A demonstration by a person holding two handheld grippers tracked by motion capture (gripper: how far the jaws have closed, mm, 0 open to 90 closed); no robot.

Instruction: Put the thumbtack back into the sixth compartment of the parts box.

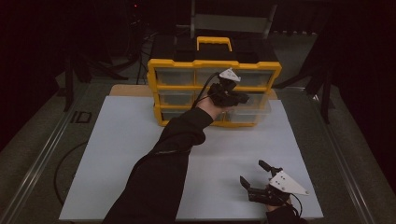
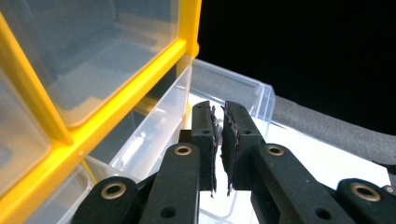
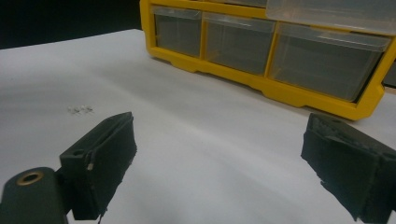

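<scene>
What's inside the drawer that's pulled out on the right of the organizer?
The pulled-out clear drawer looks empty where visible: bare clear walls and a pale floor. The left gripper, fingers shut, covers the middle of it, so that part cannot be seen.

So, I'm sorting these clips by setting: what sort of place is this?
Probably a dim lab or recording room: a white table, a yellow drawer organizer, and dark stands and cables behind.

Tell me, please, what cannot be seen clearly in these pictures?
- High view: the left hand-held gripper covers the pulled-out drawer of the yellow organizer; its contents are hidden.
- Left gripper view: whether the shut jaws pinch anything is unclear.
- Right gripper view: small pieces on the table are too small to identify.
</scene>
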